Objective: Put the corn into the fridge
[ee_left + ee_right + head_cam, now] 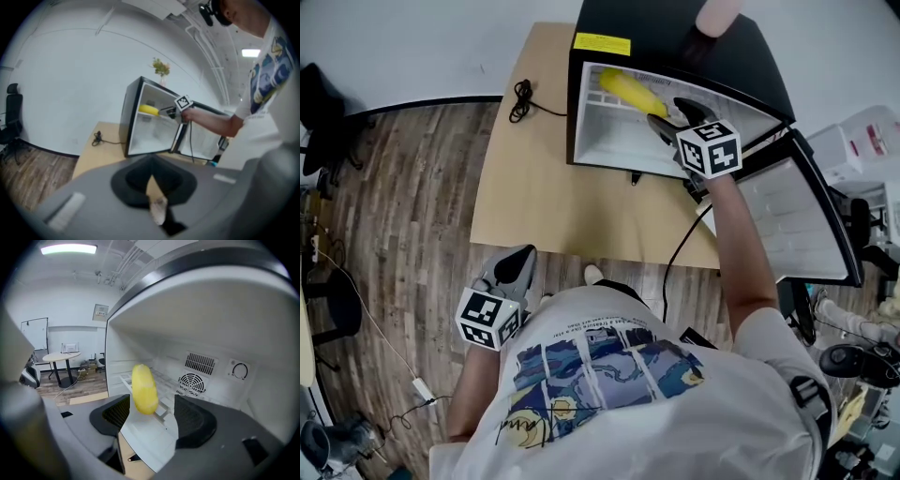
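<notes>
The yellow corn (630,90) lies on the upper shelf inside the open black mini fridge (675,42) on the wooden table (544,197). My right gripper (671,118) is at the fridge mouth, open, its tips just short of the corn. In the right gripper view the corn (144,389) stands free ahead of the parted jaws of the right gripper (150,411), touching neither pad. My left gripper (517,267) hangs low off the table's near edge, by the person's torso, jaws together and holding nothing. The left gripper view shows the fridge (140,136) and corn (149,109) from afar.
The fridge door (797,216) is swung open to the right. A black cable (522,98) lies coiled on the table's left. A potted plant (161,68) stands on top of the fridge. Wooden floor (403,234) and chairs lie to the left.
</notes>
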The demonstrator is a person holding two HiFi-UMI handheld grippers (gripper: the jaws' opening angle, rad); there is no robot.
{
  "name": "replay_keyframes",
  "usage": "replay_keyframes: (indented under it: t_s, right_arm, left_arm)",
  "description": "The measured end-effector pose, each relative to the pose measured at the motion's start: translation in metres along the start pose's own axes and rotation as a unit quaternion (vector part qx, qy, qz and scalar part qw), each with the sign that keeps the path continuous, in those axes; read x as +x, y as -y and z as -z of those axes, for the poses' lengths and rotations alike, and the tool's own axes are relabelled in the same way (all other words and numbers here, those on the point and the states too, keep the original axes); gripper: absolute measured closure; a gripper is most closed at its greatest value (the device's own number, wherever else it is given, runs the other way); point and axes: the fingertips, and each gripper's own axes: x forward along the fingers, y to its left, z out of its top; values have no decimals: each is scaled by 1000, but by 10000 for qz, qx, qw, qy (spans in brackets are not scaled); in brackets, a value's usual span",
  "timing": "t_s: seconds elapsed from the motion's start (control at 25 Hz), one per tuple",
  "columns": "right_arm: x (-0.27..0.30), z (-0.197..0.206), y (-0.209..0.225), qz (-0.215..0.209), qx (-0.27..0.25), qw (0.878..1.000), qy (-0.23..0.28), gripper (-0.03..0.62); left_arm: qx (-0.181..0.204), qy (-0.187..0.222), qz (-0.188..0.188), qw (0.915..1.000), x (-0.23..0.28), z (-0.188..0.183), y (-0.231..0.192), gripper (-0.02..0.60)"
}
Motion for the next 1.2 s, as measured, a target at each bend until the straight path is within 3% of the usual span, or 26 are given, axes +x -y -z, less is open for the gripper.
replay_keyframes:
  t_s: [0.4, 0.76, 1.2]
  right_arm:
    - [-51, 25, -10, 587, 531, 9966, 209, 333]
    - [-90, 56, -62, 820, 966, 9914, 330, 336]
    - [-123, 89, -154, 807, 1169, 9895, 264, 459]
  left_arm:
    - [215, -68, 391, 9990, -9, 7, 8, 572]
    - [388, -108, 679, 9969, -28, 13, 11, 572]
    - [490, -96, 1012, 9936, -54, 27, 18, 572]
